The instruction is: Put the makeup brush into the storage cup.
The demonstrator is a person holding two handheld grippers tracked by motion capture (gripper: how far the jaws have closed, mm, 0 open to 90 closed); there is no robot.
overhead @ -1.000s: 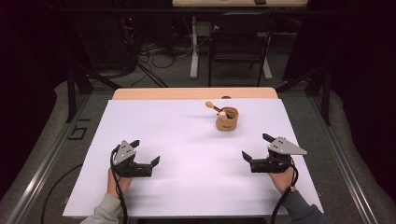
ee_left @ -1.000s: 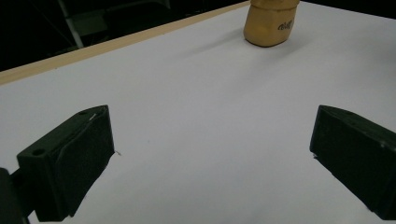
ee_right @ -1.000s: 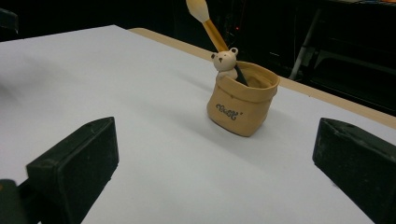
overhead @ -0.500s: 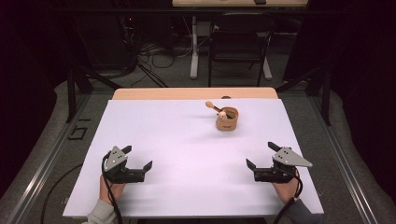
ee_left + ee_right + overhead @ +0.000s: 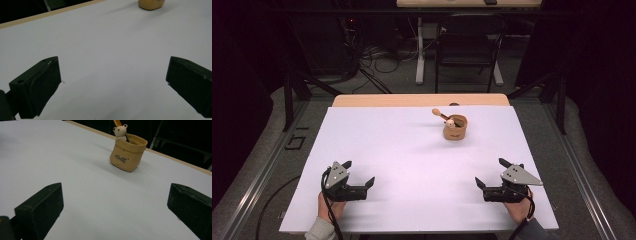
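I work at a white-topped table (image 5: 412, 150) with a pale wooden far edge; beyond it stands a black metal-framed chair (image 5: 469, 50) on grey carpet (image 5: 377, 80) strewn with cables, in a dark room.

A white sheet (image 5: 412, 165) is spread over most of a wooden table (image 5: 362, 100), whose pale edge is left uncovered along the far side. Beyond the table, a dark chair (image 5: 468, 47) is set on the grey floor (image 5: 382, 82), just beside a white post (image 5: 420, 50). Loose cables (image 5: 377, 55) are strewn over the floor to the left of the post. Part of a second tabletop (image 5: 422, 3) is seen at the upper edge.
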